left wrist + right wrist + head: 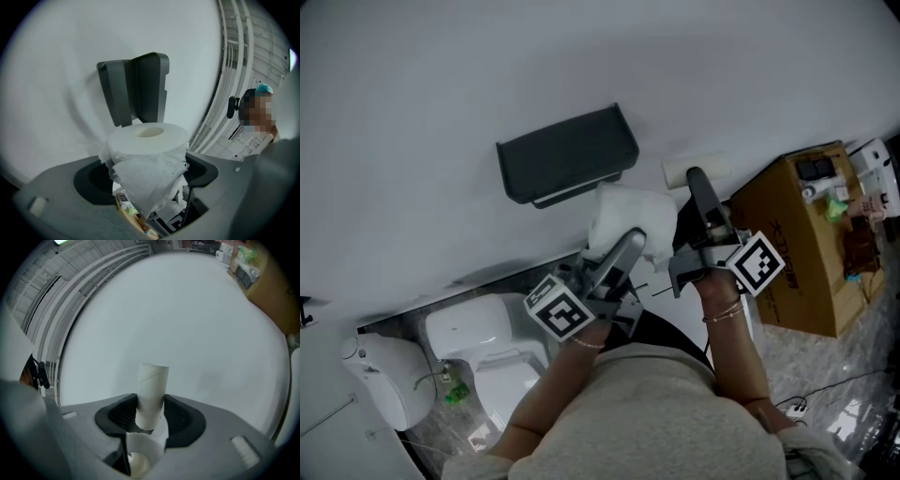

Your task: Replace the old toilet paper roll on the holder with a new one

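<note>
White wall (441,75) fills most of what I look down on, with the toilet (483,352) low at the far left against it. Further along, the dark grey holder (567,155) hangs on the wall with nothing loaded in it that I can see.

Just below and right of the holder sits my left gripper (619,253). Its jaws are clamped on the new roll (147,140), one pad on each side of the paper, the core hole facing up toward the holder. A loose, ragged sheet hangs down the front. I judge this roll light and soft: squeeze harder and the wraps dent and the core goes oval, so the present hold across the outer wall is the right one, leaving both core ends free for mounting. The trailing sheet could snag or tear.

Next over, my right gripper (698,202) has its jaws closed on the old cardboard tube (152,390), gripped near its lower end so most of it stands out toward the wall, clear of the holder. It is bare, thin and nearly weightless, easy to crush, so a light pinch is enough.

At the far right stands a cardboard box (806,244).
</note>
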Demonstrator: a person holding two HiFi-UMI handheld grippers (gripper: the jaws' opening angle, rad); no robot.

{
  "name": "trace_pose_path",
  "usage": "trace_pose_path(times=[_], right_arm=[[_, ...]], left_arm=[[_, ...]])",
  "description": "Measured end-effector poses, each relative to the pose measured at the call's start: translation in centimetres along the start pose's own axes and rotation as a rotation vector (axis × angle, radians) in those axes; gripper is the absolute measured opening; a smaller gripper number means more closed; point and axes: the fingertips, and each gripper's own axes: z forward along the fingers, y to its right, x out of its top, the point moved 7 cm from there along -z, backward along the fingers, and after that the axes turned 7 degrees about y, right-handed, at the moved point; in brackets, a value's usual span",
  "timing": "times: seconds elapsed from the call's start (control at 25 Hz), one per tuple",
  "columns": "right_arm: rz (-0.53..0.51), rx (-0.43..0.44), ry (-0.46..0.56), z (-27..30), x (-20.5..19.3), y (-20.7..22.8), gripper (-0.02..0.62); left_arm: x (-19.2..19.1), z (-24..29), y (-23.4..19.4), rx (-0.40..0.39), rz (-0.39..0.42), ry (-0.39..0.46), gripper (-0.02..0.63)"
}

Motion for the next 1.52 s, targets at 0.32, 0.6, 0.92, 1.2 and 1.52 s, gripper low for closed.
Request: trace_pose_path(times=[0.32, 0.6, 0.92, 1.2, 1.52], right_arm=[[-0.034, -0.014, 0.05, -1.4, 1.2, -0.3, 0.186], [-0.056, -0.034, 0.102, -2.7, 3.0, 0.1, 0.186], [-0.081, -0.047, 0.151, -4.1, 4.7, 0.0, 0.186], [-0.102, -0.051, 0.18, -4.5, 5.8, 0.1, 0.186], [-0.104, -0.044, 0.178, -3.9, 5.5, 0.2, 0.186]], left_arm=[[-0.1, 1.6, -0.4, -0.039, 0.006, -0.072, 0.439], [-1.5, 3.5, -0.7, -0.064, -0.027, -0.116, 0.439], [-2.1, 5.1, -1.1, -0.08, -0.043, -0.129, 0.439], [-2.2, 6.2, -1.7, -0.086, -0.039, -0.129, 0.439], [-1.6, 6.6, -2.7, -0.064, -0.049, -0.117, 0.439]])
